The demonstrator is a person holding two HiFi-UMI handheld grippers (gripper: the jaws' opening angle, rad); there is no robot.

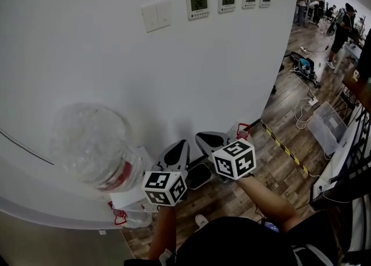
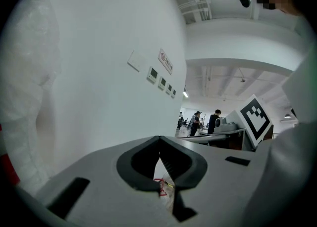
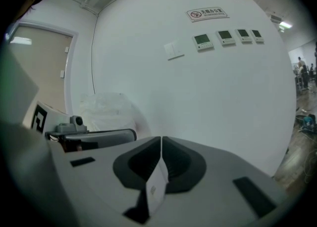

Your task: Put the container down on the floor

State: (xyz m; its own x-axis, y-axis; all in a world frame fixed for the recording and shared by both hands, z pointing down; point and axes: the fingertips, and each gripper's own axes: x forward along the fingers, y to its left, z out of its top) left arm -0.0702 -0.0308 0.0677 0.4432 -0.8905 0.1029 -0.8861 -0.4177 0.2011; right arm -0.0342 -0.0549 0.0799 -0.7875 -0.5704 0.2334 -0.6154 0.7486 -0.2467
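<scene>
A big clear water jug (image 1: 87,140) with a red band (image 1: 120,178) stands at the left by the white wall, its narrow end down on a white body (image 1: 128,199). It also shows as a pale bulk in the left gripper view (image 2: 25,97) and beyond the left gripper in the right gripper view (image 3: 106,112). My left gripper (image 1: 181,146) is to the jug's right, jaws shut, not touching it. My right gripper (image 1: 210,138) is beside it, jaws shut. A thin white slip (image 3: 157,187) shows in the slot between the right jaws; I cannot tell whether it is pinched.
The curved white wall (image 1: 191,73) with a switch and thermostats is straight ahead. A small red and white thing (image 1: 243,128) sits at the wall's foot. On the wooden floor to the right are a clear plastic bin (image 1: 327,126), cables and yellow-black tape. People stand far off.
</scene>
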